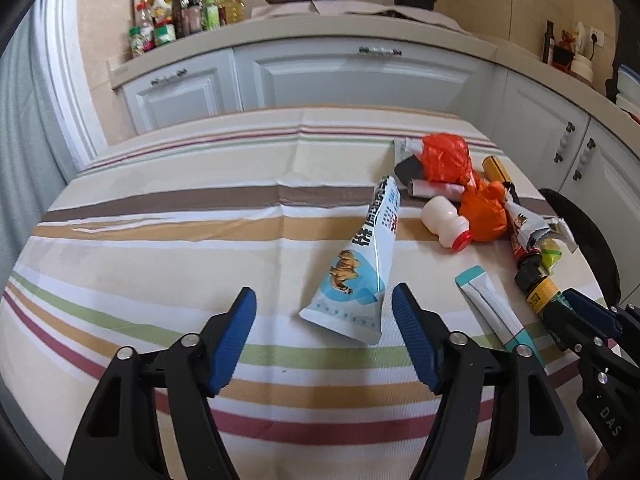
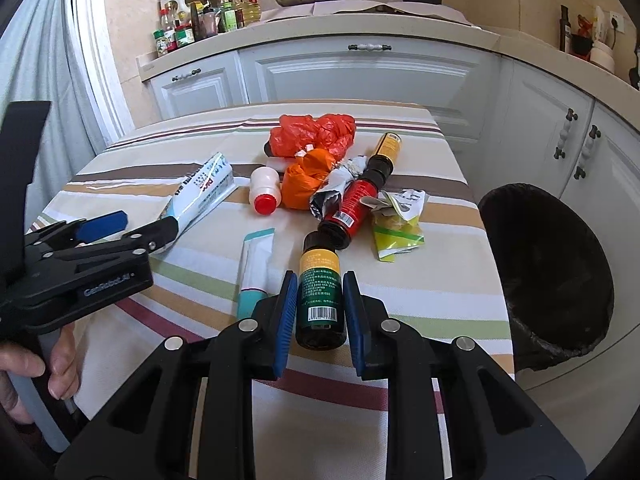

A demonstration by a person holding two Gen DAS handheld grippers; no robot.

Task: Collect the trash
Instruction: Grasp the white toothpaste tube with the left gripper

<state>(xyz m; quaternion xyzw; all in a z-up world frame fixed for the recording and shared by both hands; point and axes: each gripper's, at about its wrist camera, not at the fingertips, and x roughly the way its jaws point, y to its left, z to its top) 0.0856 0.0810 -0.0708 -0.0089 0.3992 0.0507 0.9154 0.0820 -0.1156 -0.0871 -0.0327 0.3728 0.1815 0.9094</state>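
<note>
Your right gripper [image 2: 320, 312] was clamped on the dark bottle with the yellow label [image 2: 321, 300] near the table's [image 2: 460, 280] right edge, beside the black-lined bin [image 2: 548, 276]; your left gripper [image 1: 324, 320] had its fingers apart over the tablecloth, the white and blue pouch [image 1: 360, 264] lying just ahead, untouched; the rest of the trash sat toward the far right corner.

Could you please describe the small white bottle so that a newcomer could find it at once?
On the striped table, look at the trash pile's left edge. The white bottle lies beside the orange bag; alone, it has a red cap.
</note>
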